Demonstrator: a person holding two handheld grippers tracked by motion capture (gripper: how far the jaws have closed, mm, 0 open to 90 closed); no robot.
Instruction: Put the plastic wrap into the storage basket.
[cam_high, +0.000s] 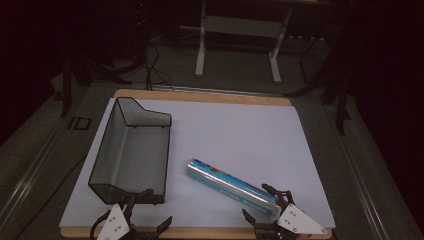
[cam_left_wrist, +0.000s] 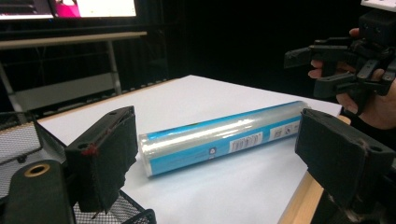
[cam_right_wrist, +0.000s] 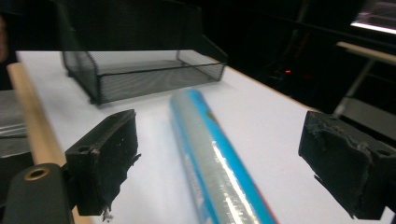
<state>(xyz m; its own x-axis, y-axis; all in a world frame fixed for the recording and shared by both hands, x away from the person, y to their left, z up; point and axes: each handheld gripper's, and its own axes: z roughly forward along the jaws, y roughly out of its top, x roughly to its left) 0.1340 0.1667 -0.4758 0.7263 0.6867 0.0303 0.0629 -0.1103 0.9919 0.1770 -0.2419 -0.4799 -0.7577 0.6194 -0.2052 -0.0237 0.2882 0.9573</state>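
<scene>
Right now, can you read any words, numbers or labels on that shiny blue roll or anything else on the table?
None can be read.
Blue and silver cylindrical roll: white barcode label and small white label, print too small and blurred.
Black wire-mesh tray: no text visible.
Bright screen in the background: too blurred.
</scene>
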